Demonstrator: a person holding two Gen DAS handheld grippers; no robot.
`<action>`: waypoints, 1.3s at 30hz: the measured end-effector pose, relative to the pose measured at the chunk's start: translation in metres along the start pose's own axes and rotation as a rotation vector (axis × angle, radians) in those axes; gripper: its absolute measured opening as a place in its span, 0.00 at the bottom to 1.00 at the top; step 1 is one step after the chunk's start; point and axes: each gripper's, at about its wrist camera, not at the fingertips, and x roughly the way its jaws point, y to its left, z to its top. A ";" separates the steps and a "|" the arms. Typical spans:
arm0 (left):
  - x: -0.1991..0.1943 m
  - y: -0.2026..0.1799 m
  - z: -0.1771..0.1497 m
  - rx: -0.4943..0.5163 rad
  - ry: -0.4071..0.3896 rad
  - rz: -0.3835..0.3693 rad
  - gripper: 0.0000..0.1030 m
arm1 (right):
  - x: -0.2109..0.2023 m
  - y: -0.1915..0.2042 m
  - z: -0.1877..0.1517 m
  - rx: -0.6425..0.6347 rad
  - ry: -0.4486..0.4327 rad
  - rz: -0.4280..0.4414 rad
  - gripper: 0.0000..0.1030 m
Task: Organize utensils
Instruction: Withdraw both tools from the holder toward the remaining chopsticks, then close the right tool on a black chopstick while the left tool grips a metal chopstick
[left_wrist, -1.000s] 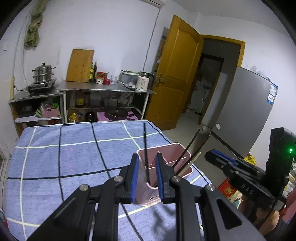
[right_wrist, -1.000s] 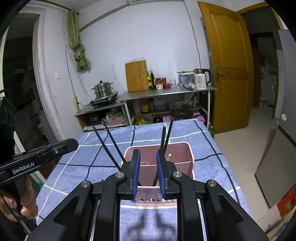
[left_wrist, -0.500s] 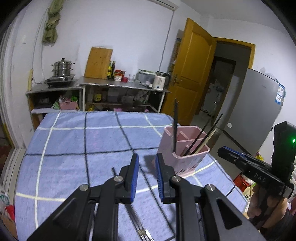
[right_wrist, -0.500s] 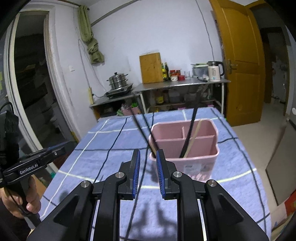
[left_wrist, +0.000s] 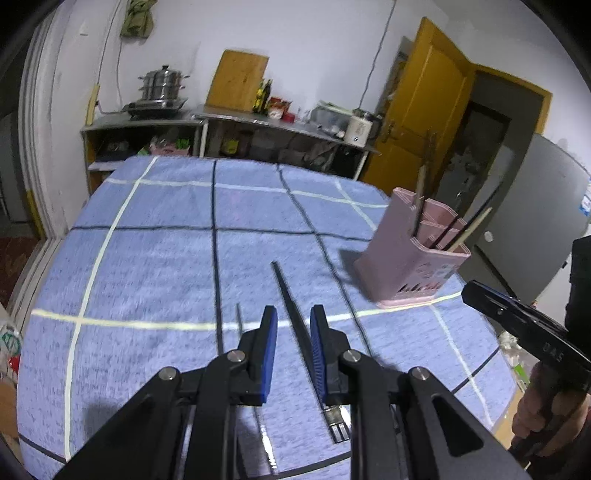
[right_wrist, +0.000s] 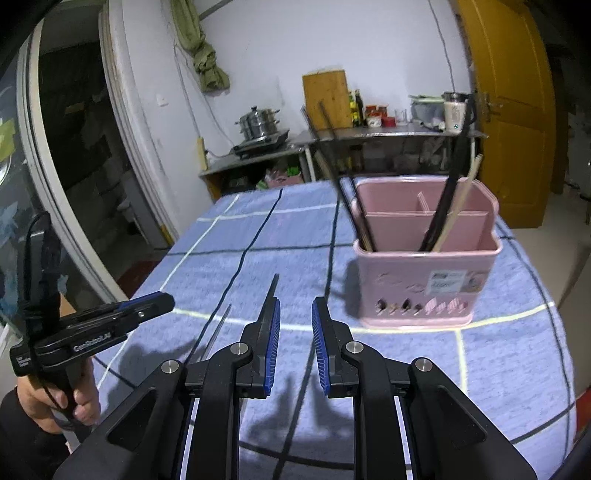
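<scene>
A pink utensil holder (left_wrist: 413, 258) (right_wrist: 424, 258) stands on the blue checked cloth, with several dark and pale chopsticks upright in it. A black chopstick (left_wrist: 291, 314) lies flat on the cloth, and its shaft runs between the fingers of my left gripper (left_wrist: 293, 321), which is open and empty just above it. A thinner silver utensil (left_wrist: 240, 317) lies to its left. My right gripper (right_wrist: 295, 314) is open and empty, left of the holder; the black chopstick (right_wrist: 271, 291) shows beside its left finger.
The cloth-covered table (left_wrist: 147, 258) ends near both grippers. Behind it stand metal shelves with a steamer pot (left_wrist: 162, 83), a cutting board (left_wrist: 236, 79) and a kettle (right_wrist: 454, 112). A yellow door (left_wrist: 413, 110) is at the right.
My left gripper has let go of a chopstick in the holder, pulled back left and lowered over the chopstick lying on the cloth. My right gripper has also backed off to the holder's left.
</scene>
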 end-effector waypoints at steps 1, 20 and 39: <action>0.004 0.002 -0.002 -0.005 0.009 0.003 0.19 | 0.006 0.002 -0.002 -0.001 0.014 0.004 0.18; 0.072 0.035 -0.020 -0.058 0.141 0.073 0.19 | 0.120 0.026 -0.029 -0.004 0.237 0.048 0.18; 0.086 0.037 -0.024 -0.058 0.169 0.080 0.22 | 0.151 0.038 -0.041 -0.050 0.290 -0.012 0.18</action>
